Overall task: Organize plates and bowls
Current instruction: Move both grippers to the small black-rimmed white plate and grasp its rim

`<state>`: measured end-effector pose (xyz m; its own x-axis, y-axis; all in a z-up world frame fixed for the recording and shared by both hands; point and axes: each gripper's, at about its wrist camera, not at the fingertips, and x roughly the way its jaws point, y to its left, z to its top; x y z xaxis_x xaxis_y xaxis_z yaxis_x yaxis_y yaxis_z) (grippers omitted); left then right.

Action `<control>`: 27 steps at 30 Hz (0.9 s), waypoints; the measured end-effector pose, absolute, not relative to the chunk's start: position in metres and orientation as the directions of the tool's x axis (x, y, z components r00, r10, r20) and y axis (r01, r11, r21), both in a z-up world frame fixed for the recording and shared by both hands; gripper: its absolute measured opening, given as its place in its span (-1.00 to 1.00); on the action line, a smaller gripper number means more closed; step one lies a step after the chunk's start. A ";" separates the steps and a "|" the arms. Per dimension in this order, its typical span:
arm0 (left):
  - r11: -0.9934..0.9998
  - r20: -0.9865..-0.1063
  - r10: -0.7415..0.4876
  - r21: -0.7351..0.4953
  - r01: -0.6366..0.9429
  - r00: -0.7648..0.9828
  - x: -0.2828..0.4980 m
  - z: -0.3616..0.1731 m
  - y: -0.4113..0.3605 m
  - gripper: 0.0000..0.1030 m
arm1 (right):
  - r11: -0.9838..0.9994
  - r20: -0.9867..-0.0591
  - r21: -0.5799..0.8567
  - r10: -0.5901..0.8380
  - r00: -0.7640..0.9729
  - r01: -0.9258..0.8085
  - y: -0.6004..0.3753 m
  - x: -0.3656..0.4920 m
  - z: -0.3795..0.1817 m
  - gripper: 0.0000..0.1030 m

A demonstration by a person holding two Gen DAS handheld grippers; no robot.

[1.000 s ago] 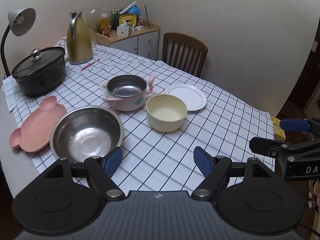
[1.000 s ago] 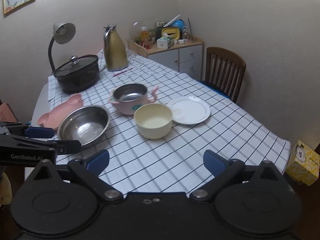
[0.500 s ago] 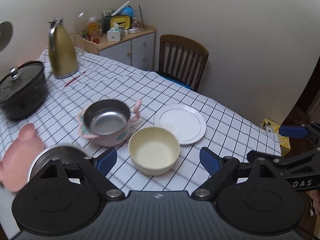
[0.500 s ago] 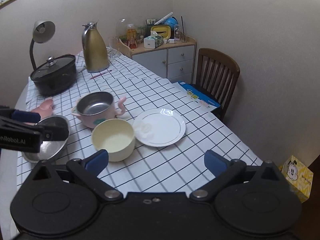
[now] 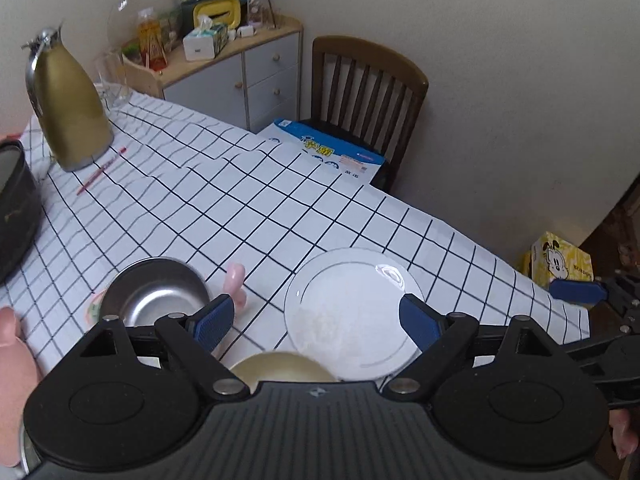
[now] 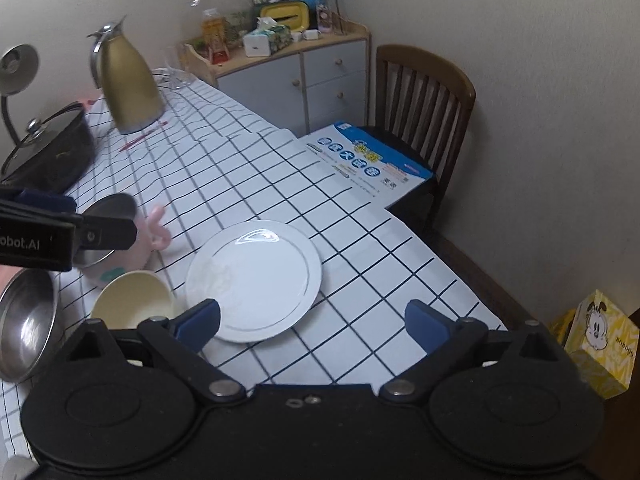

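Note:
A white plate (image 5: 352, 312) lies on the checked tablecloth, and my open left gripper (image 5: 316, 320) hovers over its near-left part with nothing between the fingers. A cream bowl (image 5: 284, 366) peeks out just under that gripper's body. Left of it stands a pink-handled bowl with a steel insert (image 5: 156, 296). In the right wrist view the plate (image 6: 256, 276) sits ahead of my open, empty right gripper (image 6: 312, 322), whose left finger is by the plate's near rim. The cream bowl (image 6: 132, 300) and a large steel bowl (image 6: 24, 328) lie further left. A pink plate (image 5: 8, 344) shows at the edge.
At the back left stand a gold jug (image 5: 68, 108) and a black lidded pot (image 6: 48, 152), with a red pen (image 5: 100, 170) nearby. A wooden chair (image 5: 364, 92) holding a blue-white box (image 6: 368, 160) stands past the table's far edge. A yellow tissue box (image 6: 600, 340) sits on the floor.
Both grippers have swept to the right along the table, from the steel bowl towards the white plate. The left jaws have widened a little. The dishes have not moved.

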<state>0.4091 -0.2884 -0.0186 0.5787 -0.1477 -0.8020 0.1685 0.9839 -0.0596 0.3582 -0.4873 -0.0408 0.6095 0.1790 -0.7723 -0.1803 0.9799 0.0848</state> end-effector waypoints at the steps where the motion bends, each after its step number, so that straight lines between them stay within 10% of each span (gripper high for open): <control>1: 0.985 -0.806 -0.147 -0.064 0.163 0.574 0.417 -0.022 -0.289 0.75 | 0.981 -0.776 0.094 0.179 0.605 -0.171 -0.490 0.365 -0.044 0.89; 12: 0.982 -0.849 -0.137 -0.051 0.179 0.511 0.477 -0.066 -0.313 0.73 | 0.976 -0.818 0.173 0.217 0.532 -0.133 -0.501 0.418 -0.081 0.68; 27: 0.980 -0.913 -0.136 -0.067 0.187 0.385 0.515 -0.120 -0.311 -0.03 | 0.955 -0.840 0.280 0.291 0.458 -0.093 -0.498 0.449 -0.123 0.28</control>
